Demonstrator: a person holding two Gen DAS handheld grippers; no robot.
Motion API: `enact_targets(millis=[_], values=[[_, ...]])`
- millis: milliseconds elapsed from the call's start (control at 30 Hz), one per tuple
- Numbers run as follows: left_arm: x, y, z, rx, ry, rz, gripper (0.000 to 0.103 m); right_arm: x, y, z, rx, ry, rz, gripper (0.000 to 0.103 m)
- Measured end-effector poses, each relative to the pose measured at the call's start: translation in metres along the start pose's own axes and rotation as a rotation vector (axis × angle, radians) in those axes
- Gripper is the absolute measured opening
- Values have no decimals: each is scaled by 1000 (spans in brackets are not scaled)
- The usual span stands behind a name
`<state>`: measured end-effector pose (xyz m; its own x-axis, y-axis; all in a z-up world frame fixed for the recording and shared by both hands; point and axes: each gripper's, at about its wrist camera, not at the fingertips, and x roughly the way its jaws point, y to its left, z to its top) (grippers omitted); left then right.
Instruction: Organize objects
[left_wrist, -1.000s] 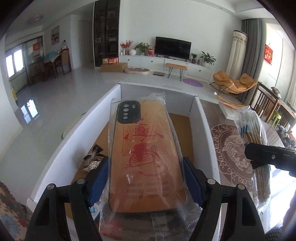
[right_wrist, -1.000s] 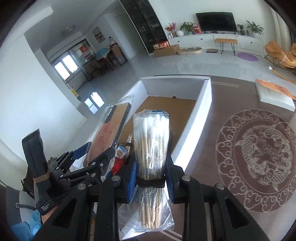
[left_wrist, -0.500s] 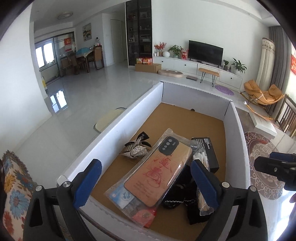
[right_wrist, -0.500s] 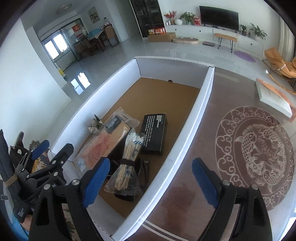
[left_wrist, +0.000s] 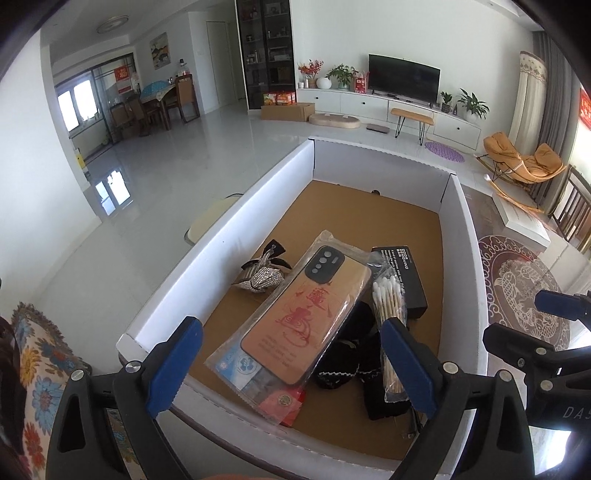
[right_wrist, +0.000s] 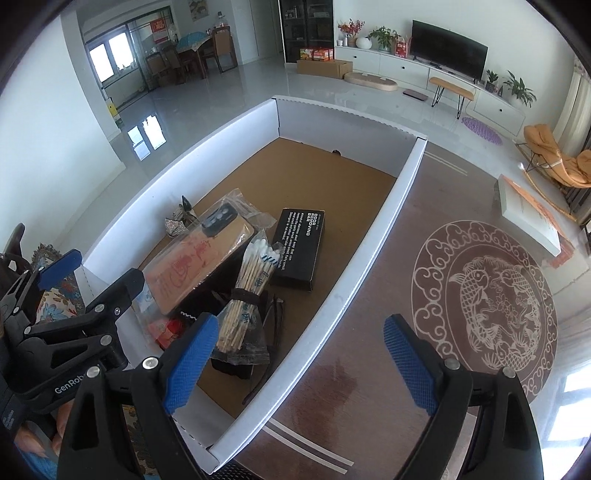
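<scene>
Nearest to us, the left gripper (left_wrist: 291, 362) hangs over the near end of the white cardboard box (left_wrist: 236, 218) with its blue-padded jaws spread wide and nothing between them; the right gripper (right_wrist: 299, 362) stands just as wide and empty, straddling the box's right wall above the brown table (right_wrist: 369, 295). Below them, inside the box, we see the bagged phone case (left_wrist: 306, 314) (orange-brown, with a red print) lying slantwise on top of some black fabric items (left_wrist: 347, 365), a red packet (left_wrist: 282, 400) peeping out beneath its near end. Just to its right lies the bundle of cotton swabs (right_wrist: 247, 291) in its clear bag, resting on the same dark pile. Farther in, a black box lettered "ODOR REMOVING BAR" (right_wrist: 301, 247) lies flat on the cardboard floor, and a sparkly hair clip (left_wrist: 260, 277) sits near the left wall. The far half of the box floor shows bare cardboard.
</scene>
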<state>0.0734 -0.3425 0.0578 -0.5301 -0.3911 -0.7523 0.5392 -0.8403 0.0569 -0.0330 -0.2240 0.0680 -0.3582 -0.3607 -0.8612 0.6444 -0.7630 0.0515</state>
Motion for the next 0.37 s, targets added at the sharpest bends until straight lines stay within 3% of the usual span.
enact_targets(millis=[367], values=[[-19,6,6,-7,-40,27,98,-10,0,5,5,-30,7,91]])
